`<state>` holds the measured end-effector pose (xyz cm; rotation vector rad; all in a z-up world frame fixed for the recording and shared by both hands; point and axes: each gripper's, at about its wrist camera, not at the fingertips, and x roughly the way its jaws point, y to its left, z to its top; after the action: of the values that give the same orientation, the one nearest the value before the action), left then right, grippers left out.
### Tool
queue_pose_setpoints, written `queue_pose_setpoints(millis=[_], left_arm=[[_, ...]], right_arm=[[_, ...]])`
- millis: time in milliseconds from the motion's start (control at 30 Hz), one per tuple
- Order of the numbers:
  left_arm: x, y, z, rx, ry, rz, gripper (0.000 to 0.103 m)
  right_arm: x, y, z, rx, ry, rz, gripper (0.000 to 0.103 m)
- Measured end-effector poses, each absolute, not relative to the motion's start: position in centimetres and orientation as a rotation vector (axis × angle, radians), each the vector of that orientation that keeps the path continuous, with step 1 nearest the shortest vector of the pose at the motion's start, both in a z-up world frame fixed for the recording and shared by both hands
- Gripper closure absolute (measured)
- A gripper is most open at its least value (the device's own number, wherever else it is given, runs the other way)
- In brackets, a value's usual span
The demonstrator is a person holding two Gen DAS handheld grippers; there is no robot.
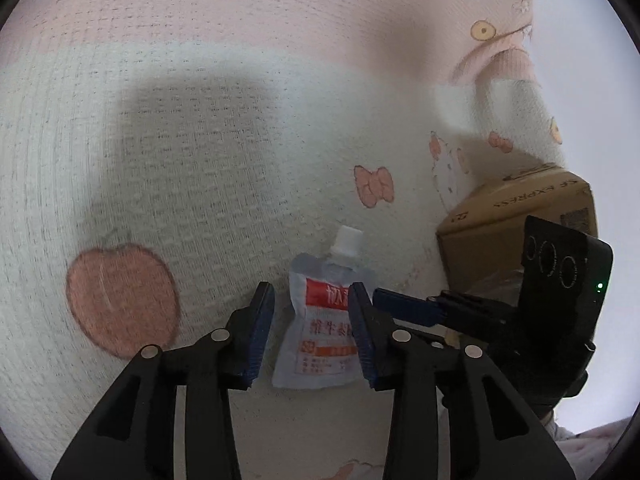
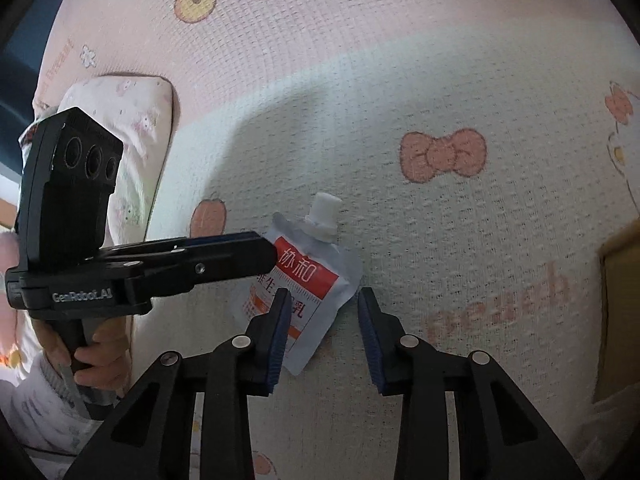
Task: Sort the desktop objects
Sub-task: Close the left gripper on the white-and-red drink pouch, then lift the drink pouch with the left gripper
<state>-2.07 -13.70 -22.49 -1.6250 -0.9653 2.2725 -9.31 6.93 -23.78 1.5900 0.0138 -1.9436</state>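
Note:
A small white spout pouch (image 1: 326,340) with a red label and a white cap lies flat on the patterned blanket. My left gripper (image 1: 311,294) hovers over it, open, with the pouch showing in the gap between its blue pads and neither pad pressing on it. My right gripper (image 1: 404,306) reaches in from the right, its tip beside the pouch's right edge. In the right wrist view the pouch (image 2: 310,276) lies partly under the left finger of my open right gripper (image 2: 325,296), and my left gripper (image 2: 264,250) reaches over the pouch's upper left corner.
A brown cardboard box (image 1: 516,216) stands just right of the pouch, and its edge (image 2: 620,312) shows at the right. A pillow (image 2: 132,120) lies at the far left. A person's hand (image 2: 100,356) grips the left gripper's handle. The blanket (image 1: 200,160) spreads wide to the left.

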Motion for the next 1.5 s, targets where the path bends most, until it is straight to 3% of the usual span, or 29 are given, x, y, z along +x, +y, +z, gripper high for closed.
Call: queue_pose_setpoints(millis=[167, 300, 633, 733, 1033, 1267, 1500], left_arm=[[-3.1, -13.6, -22.7, -1.708, -0.946, 2.197, 0.062], [-3.4, -13.5, -23.4, -1.756, -0.999, 2.109, 0.075], [-1.9, -11.6, -20.8, -1.69, -0.803, 2.268, 0.076], [-1.6, -11.3, -19.6, -1.645, -0.81, 2.292, 0.08], [-0.5, -11.3, -15.5, -1.441, -0.806, 2.399, 0.081], [-0.5, -11.6, -13.5, -1.346, -0.859, 2.416, 0.093], [-0.6, -11.1, -13.5, -1.343, -0.827, 2.39, 0.096]], right_arm=[[-9.7, 7.2, -24.0, 1.615, -0.038, -1.929, 0.071], [-9.6, 6.8, -23.9, 1.614, 0.012, -1.936, 0.071], [-8.9, 7.1, -23.3, 1.591, 0.039, -1.965, 0.072], [-8.5, 7.6, -22.5, 1.565, 0.03, -1.991, 0.073], [-6.8, 9.3, -18.1, 1.337, 0.035, -2.093, 0.075], [-6.5, 11.7, -16.8, 1.254, -0.064, -2.092, 0.075], [-7.0, 11.6, -18.1, 1.263, -0.182, -2.021, 0.075]])
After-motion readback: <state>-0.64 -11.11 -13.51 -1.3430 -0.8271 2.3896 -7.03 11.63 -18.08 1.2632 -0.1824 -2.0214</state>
